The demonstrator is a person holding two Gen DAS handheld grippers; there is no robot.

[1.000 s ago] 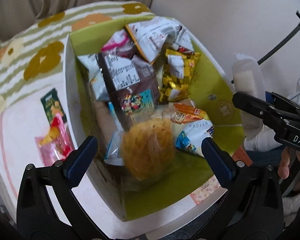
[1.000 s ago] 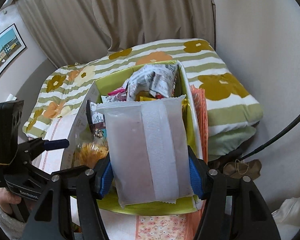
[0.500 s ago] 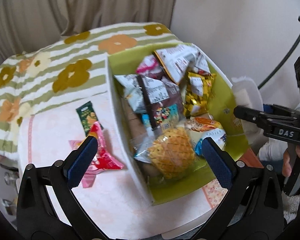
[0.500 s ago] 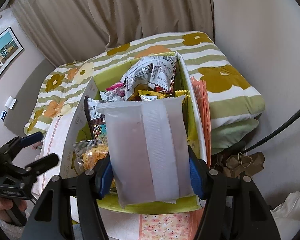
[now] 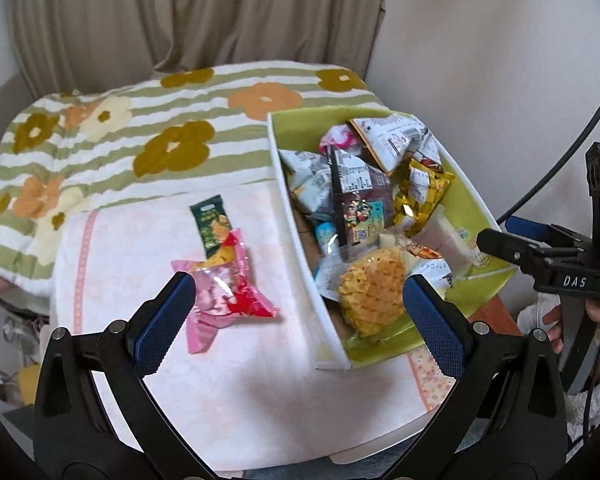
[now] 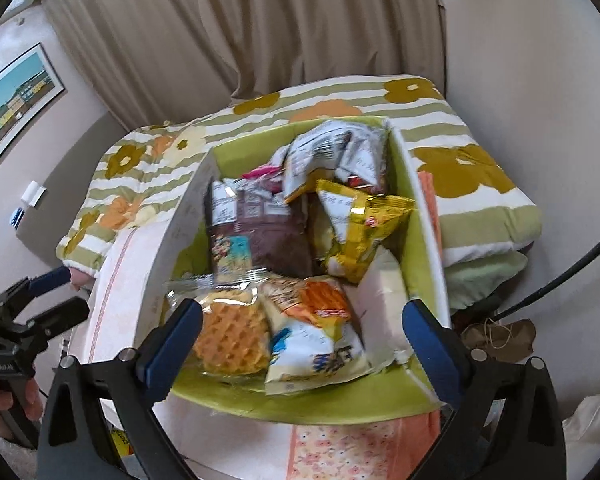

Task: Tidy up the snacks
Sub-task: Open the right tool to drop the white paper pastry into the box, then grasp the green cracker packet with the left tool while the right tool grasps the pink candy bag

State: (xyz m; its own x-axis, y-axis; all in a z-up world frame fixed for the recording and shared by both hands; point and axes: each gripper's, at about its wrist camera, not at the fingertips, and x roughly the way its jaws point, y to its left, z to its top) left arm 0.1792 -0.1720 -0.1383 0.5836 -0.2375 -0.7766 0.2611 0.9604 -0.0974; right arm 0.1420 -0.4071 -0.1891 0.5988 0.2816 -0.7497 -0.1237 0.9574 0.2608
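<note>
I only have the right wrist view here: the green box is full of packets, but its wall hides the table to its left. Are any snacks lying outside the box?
Observer: Yes. The left wrist view shows two on the pink cloth, left of the box: a pink-and-red packet and a dark green packet.
Operator: Are they apart from each other?
Observer: No. The pink-and-red packet's upper corner overlaps the dark green packet's lower end.
Operator: Is the left claw holding either one?
Observer: No. The left claw is open and empty, and the pink-and-red packet lies just past its left finger.
</note>
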